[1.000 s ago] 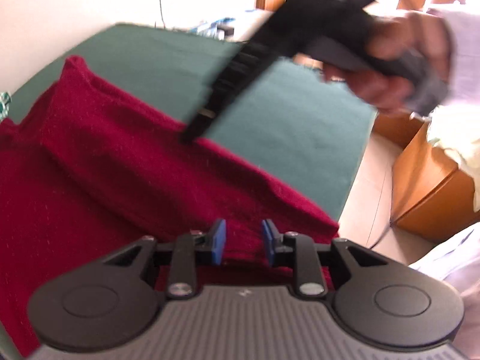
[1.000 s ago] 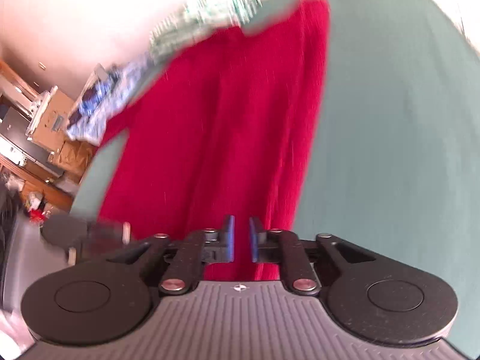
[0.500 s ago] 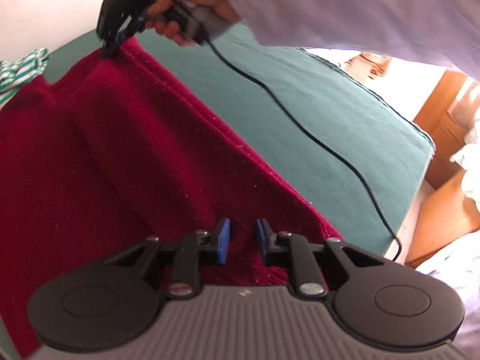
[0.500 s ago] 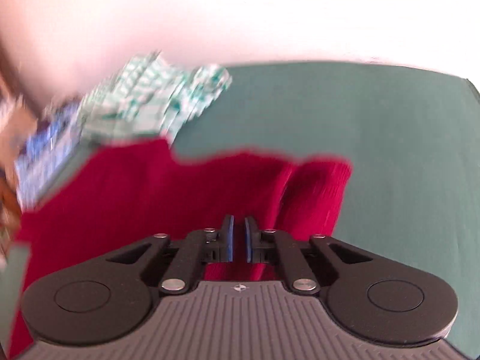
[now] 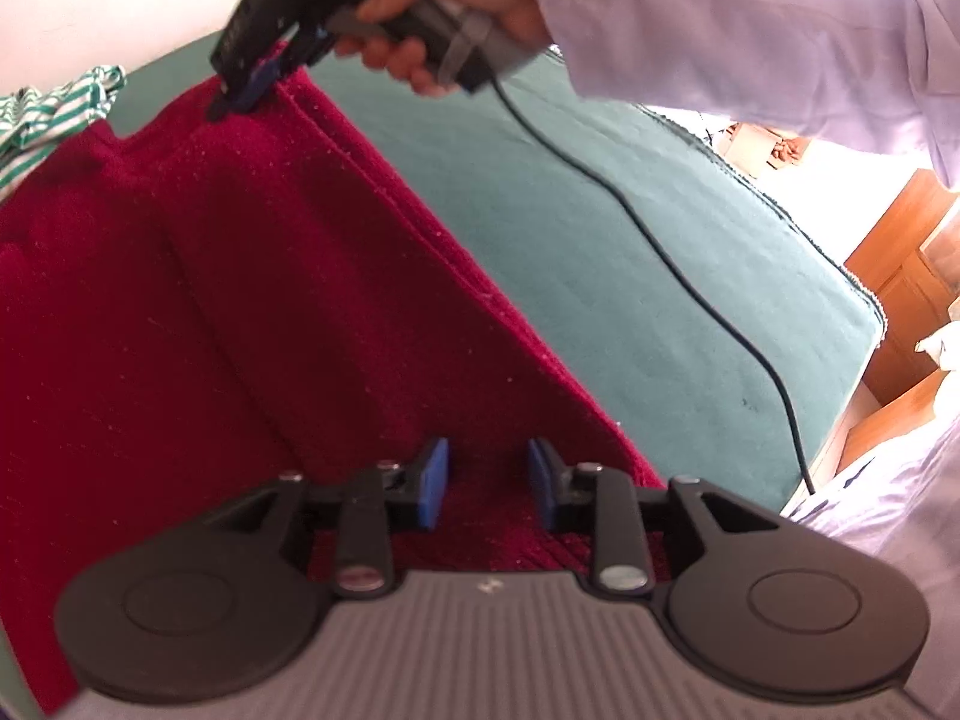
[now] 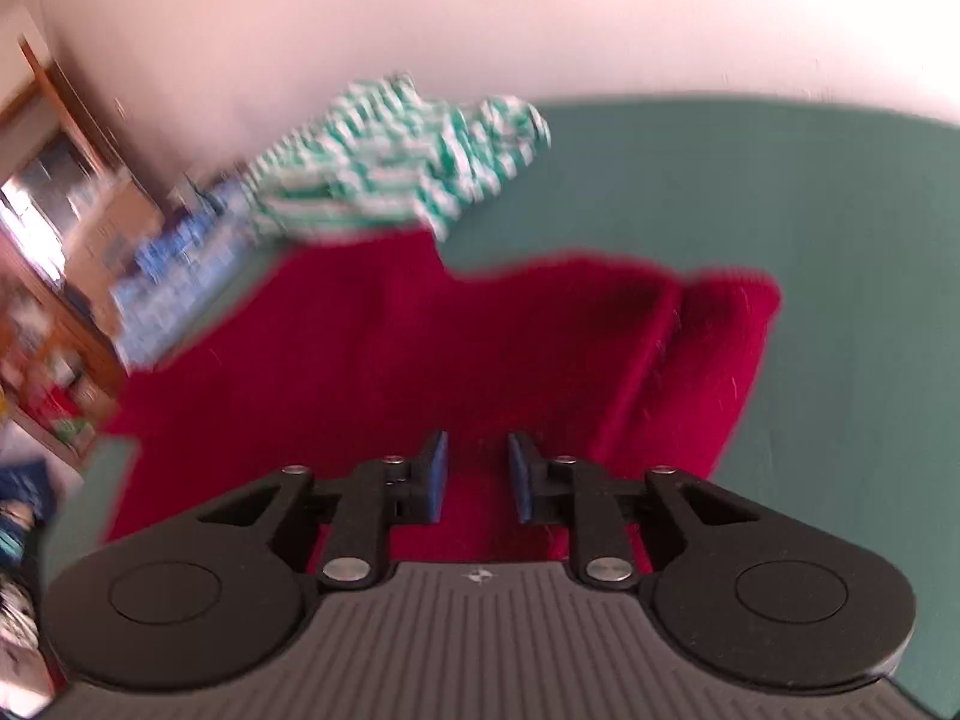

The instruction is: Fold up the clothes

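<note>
Red knitted garment (image 5: 252,324) lies spread on a green cloth-covered surface (image 5: 630,252), taking up the left and middle of the left wrist view, with a long lengthwise fold ridge running through it and a hemmed edge slanting down toward the near corner. The left gripper (image 5: 487,483) hangs over that near end; its blue pads stand apart with red fabric showing in the gap below them, and its jaws have just been opening, so it looks released, not pinching. At the far corner of the garment the right gripper (image 5: 240,90) is held by a hand (image 5: 444,24) in a pale sleeve (image 5: 750,36), its tip down at the cloth's edge; from this angle it is blurred, and I cannot be sure whether the tip touches the fabric. In the right wrist view the same gripper (image 6: 477,474) shows its pads a small way apart over the red cloth, its jaws having just been opening as well, with nothing clamped between them. A black cable (image 5: 690,276) trails from its handle across the green surface. A green-and-white striped garment (image 6: 396,168) lies crumpled just beyond the red one's far edge, beside a blurred blue patterned cloth (image 6: 174,276). Wooden furniture (image 5: 900,288) stands past the surface's right edge.
</note>
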The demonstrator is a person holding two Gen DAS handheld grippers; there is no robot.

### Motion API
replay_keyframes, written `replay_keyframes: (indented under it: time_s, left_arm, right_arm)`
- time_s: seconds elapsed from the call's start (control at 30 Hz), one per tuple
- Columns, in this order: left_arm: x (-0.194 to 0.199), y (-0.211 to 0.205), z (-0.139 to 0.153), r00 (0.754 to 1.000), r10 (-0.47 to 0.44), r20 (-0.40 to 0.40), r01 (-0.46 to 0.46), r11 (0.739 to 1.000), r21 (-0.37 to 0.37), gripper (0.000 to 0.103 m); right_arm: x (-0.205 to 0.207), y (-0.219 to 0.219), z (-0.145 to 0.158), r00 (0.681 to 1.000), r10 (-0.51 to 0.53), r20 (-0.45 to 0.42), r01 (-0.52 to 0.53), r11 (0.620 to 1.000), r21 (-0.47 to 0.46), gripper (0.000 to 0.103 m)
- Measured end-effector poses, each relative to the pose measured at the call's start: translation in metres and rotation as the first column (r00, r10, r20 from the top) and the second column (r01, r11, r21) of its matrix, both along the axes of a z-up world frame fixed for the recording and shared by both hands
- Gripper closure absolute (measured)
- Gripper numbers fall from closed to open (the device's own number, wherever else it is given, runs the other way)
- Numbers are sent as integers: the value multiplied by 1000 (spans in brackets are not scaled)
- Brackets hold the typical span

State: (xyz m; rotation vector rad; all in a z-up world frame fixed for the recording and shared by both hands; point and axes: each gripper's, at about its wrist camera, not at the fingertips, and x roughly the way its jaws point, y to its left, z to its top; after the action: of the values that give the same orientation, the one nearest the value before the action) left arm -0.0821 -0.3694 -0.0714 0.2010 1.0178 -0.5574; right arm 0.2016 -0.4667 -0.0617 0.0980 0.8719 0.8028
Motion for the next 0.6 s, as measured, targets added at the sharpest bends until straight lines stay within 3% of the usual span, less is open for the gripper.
replay_keyframes:
  time_s: [0.07,0.13,0.2,0.33,0.43,0.5,0.53,0.6]
  left_arm:
    - [-1,-3,1,1000,-9,7,9,1000,6,71]
    - [-3,-7,4,1000,-14,14,13,1000,17,71]
    - [-7,-9,9,1000,-17,19,17,1000,27,72]
    - [-28,0,13,999,17,-29,-19,998,-57,72]
    - [-35,3,4,994,49,-98,-62,989,-133,70]
    - [-39,1,4,995,56,-80,-66,989,-133,69]
    - [-41,0,5,996,58,-66,-66,989,-129,69]
    - [-45,4,9,996,84,-34,-87,990,-107,68]
  right_arm:
    - [4,5,-3,1000,-17,-13,17,1000,1,98]
    - [11,10,-2,998,-48,-47,48,999,13,103]
    - [17,14,-1,994,-71,-80,73,997,27,95]
    - [-27,3,15,988,73,-133,-54,988,144,85]
    - [-69,-1,7,979,111,-169,-87,986,143,79]
    - [-80,-3,-4,979,72,-191,-51,992,115,79]
    - [-86,-4,-8,978,52,-202,-31,994,103,87]
    - [-93,-8,-2,975,2,-222,27,991,128,80]
